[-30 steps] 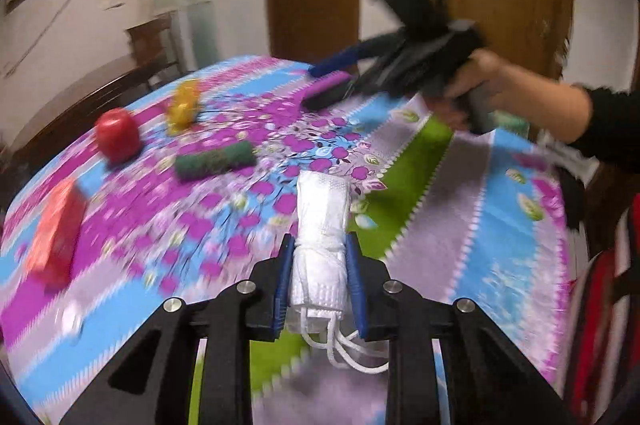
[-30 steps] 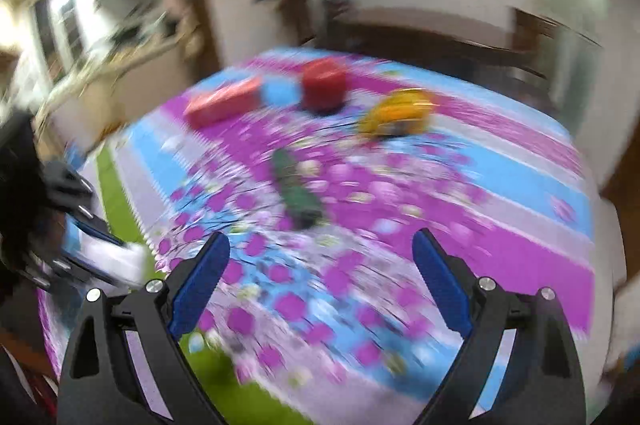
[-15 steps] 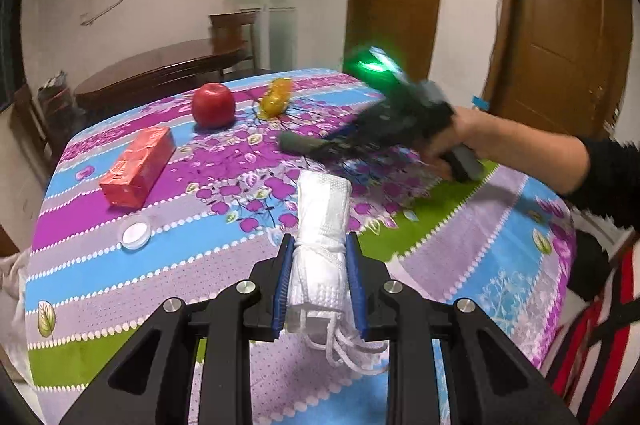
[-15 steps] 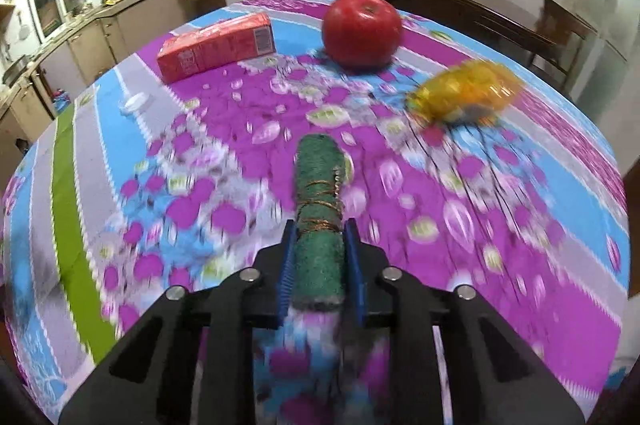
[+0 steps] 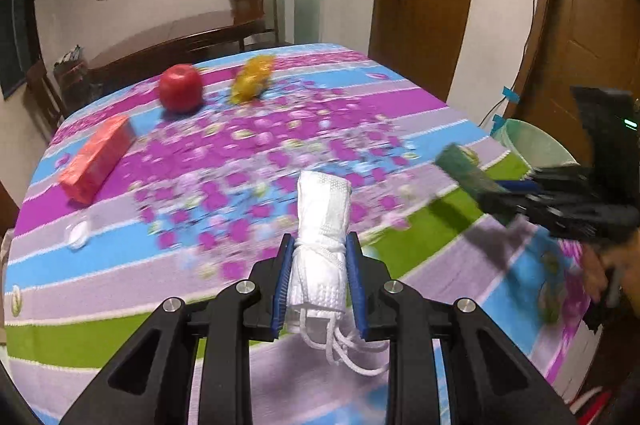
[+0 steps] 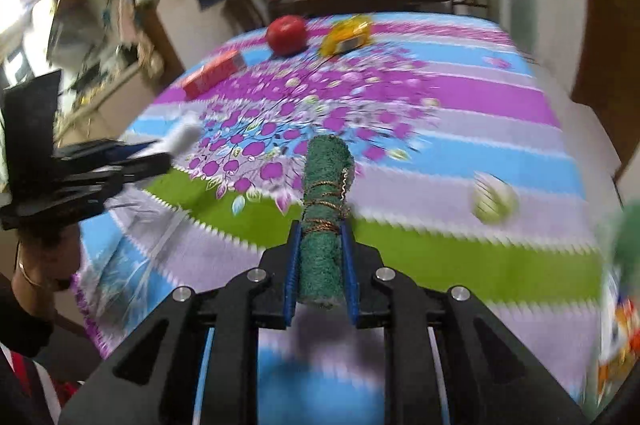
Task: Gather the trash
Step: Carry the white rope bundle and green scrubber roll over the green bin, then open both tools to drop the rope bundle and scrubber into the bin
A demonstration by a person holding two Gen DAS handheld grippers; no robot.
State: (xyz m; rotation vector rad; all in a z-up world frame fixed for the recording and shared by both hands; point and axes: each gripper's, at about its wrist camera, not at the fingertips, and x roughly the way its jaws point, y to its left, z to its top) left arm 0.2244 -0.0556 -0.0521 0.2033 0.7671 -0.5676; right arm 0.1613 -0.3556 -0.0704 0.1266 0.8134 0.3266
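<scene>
Showing as soft white quilted cloth with a dimpled, matt face: rolled mask (image 5: 322, 245), bound with white cord. Showing as coarse, fibrous green scouring material: rolled pad (image 6: 326, 225), wrapped in thin coppery wire. Presenting matt black plastic bodies, blue ribbed pads and bright metal screw heads: left claw (image 5: 320, 289) and right claw (image 6: 320, 273). Appearing glossy and smooth: red apple (image 5: 180, 93). Covering the desk (image 5: 400, 105): printed floral cloth with a faint sheen. Looking like printed red cardboard: carton (image 5: 96, 165).
</scene>
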